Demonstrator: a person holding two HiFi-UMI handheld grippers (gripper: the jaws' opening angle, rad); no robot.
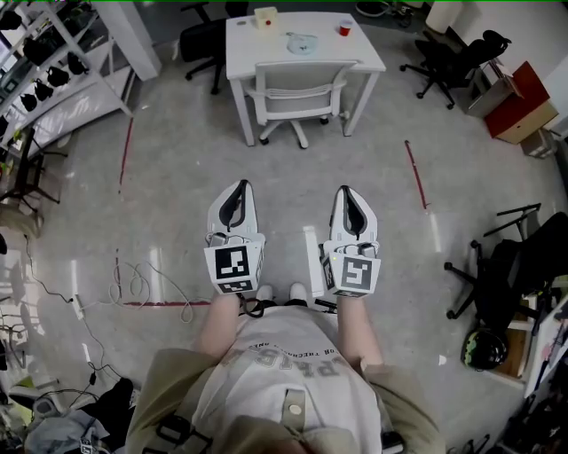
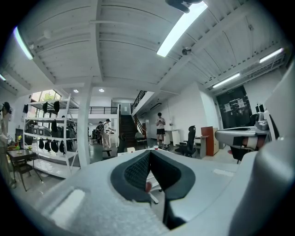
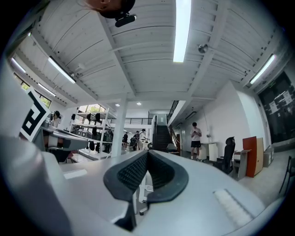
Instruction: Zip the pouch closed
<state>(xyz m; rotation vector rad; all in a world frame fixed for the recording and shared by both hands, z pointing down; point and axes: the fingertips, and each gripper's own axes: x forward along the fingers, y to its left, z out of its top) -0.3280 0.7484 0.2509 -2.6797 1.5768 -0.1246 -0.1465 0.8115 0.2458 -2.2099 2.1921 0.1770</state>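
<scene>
A white table (image 1: pixel 244 55) stood at the far side of the floor, with a white chair (image 1: pixel 297 93) pushed in at its near edge, directly between the person and the tabletop. A red cup (image 1: pixel 344 28) and a small box (image 1: pixel 265 18) stood on the table. Black office chairs (image 1: pixel 448 58) stood to the right, a shelving rack (image 1: pixel 53 75) to the left, and cables (image 1: pixel 133 288) lay on the floor beside red tape lines (image 1: pixel 415 173). The pouch (image 1: pixel 302 42), a pale flat item, lay on the tabletop between box and cup, well apart from both grippers and straight ahead of them. The left gripper (image 1: pixel 238 191) and right gripper (image 1: pixel 348 193) were held side by side near the person's waist; each had its jaws together with nothing between them. The pouch's zip and its state could not be made out at that range. In both gripper views the closed jaws covered most of the table.
</scene>
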